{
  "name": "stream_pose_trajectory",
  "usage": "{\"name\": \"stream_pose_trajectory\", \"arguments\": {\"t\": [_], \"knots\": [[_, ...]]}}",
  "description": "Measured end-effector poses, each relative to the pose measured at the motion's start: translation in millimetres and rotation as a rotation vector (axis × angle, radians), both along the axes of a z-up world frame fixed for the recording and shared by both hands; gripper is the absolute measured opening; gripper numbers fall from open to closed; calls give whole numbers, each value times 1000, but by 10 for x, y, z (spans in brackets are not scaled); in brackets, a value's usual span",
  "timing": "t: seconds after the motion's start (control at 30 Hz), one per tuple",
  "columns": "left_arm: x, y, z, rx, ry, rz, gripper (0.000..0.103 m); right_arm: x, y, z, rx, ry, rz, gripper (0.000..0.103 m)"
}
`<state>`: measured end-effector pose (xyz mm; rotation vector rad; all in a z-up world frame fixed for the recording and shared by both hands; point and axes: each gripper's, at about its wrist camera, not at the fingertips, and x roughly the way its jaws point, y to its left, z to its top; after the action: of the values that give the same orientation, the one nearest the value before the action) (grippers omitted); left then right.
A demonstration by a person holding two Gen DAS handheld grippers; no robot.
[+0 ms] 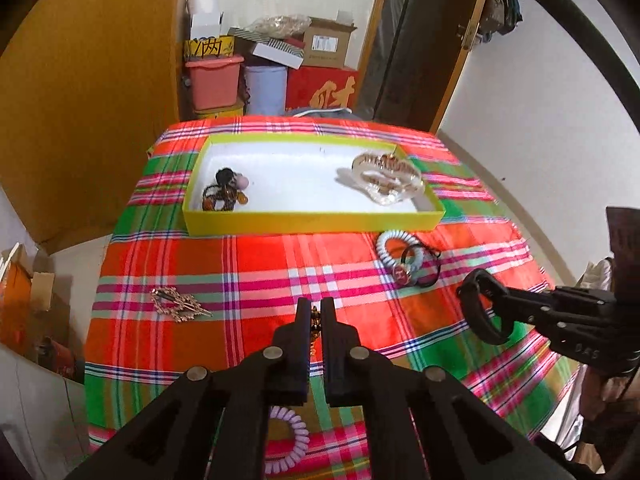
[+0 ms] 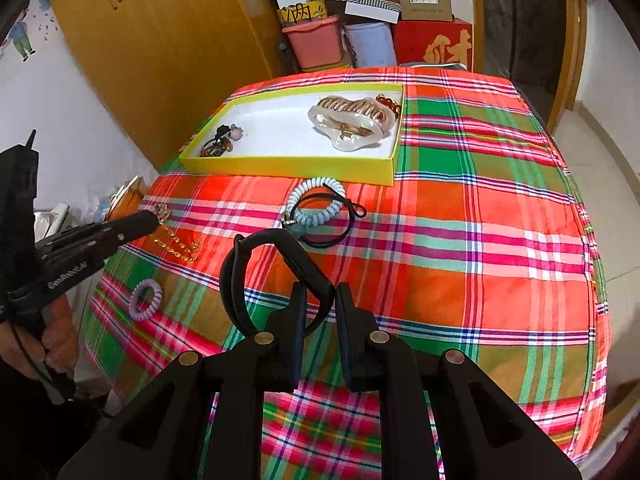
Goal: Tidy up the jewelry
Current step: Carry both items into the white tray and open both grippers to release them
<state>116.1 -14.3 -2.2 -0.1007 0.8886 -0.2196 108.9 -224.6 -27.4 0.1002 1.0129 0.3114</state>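
Note:
A yellow tray (image 1: pixel 312 222) (image 2: pixel 288 166) sits at the table's far side, holding a clear hair claw (image 1: pixel 386 178) (image 2: pixel 350 122) and dark hair ties (image 1: pixel 224 194) (image 2: pixel 218 144). My left gripper (image 1: pixel 315 312) is shut on a gold chain (image 1: pixel 316 326) (image 2: pixel 180 246) that hangs to the cloth. My right gripper (image 2: pixel 320 300) is shut on a black bracelet (image 2: pixel 248 276) (image 1: pixel 478 308), held above the cloth. A white coil hair tie with black cords (image 1: pixel 400 254) (image 2: pixel 320 206) lies in front of the tray.
A gold leaf hair clip (image 1: pixel 178 304) lies at the left. A lilac coil tie (image 1: pixel 288 444) (image 2: pixel 146 298) lies near the front edge. The plaid cloth (image 2: pixel 480 240) covers the table. Boxes and bins (image 1: pixel 272 68) stand behind it.

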Motion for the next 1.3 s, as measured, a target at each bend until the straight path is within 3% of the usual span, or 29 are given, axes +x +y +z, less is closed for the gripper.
{"name": "stream_pose_trajectory", "arguments": {"t": [0.37, 1.0, 1.3], "knots": [[63, 112, 404, -46, -51, -11, 4, 124, 105, 225, -22, -54, 19, 15], [790, 345, 1058, -47, -167, -12, 4, 836, 360, 463, -69, -131, 58, 15], [1095, 356, 1056, -36, -171, -21, 4, 1181, 421, 389, -72, -126, 61, 15]]}}
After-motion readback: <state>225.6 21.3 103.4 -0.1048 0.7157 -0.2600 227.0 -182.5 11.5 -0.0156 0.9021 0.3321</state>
